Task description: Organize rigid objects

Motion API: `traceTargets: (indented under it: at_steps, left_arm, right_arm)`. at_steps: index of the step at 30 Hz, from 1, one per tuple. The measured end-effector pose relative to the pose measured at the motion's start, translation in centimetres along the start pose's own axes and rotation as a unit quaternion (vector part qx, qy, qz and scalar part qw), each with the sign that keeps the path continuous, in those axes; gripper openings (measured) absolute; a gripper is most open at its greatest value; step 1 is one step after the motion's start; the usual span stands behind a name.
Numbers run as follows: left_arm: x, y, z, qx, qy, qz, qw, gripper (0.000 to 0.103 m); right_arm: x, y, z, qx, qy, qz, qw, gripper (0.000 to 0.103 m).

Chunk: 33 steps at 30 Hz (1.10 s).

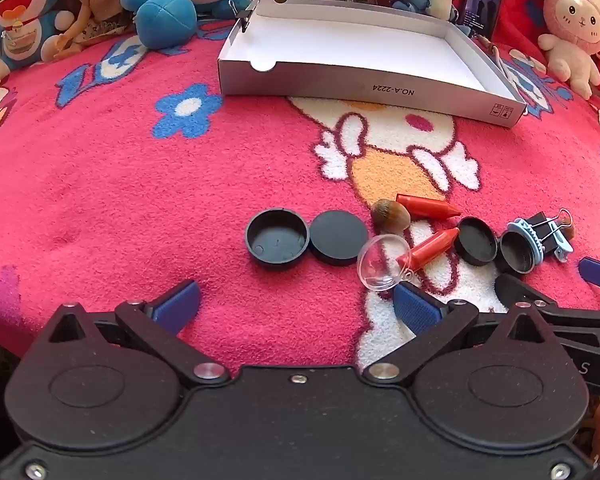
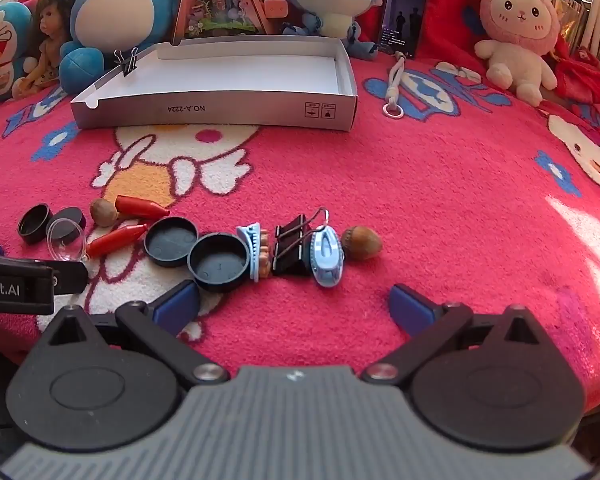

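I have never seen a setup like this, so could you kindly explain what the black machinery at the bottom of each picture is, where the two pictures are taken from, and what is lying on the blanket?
Each picture comes from a camera mounted on a hand-held gripper, looking forward along its two blue-padded fingers. One view belongs to the left gripper, the other to the right gripper. Both are open and hold nothing.

On the pink blanket lies a row of small items: black round caps, a clear dome, two red crayon-like pieces, two acorns, a black binder clip and light blue hair clips. Behind them stands an empty white box, probably where the items go. Plush toys and a phone line the back.
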<state>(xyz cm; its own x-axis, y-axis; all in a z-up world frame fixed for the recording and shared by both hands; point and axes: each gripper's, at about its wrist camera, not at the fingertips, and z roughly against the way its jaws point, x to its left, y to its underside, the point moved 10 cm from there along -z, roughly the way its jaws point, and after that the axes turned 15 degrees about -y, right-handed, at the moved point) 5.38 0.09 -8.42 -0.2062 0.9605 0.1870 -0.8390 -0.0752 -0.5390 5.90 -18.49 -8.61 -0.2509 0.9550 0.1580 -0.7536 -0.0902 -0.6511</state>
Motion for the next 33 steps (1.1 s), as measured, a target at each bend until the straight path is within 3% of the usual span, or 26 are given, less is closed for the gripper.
traceTargets:
  at_steps: [33]
  left_arm:
    - [-0.13, 0.1, -0.03, 0.003, -0.003, -0.003, 1.0, 0.103]
  right_arm:
    - [0.12, 0.04, -0.1, 0.002, -0.001, -0.001, 1.0, 0.103]
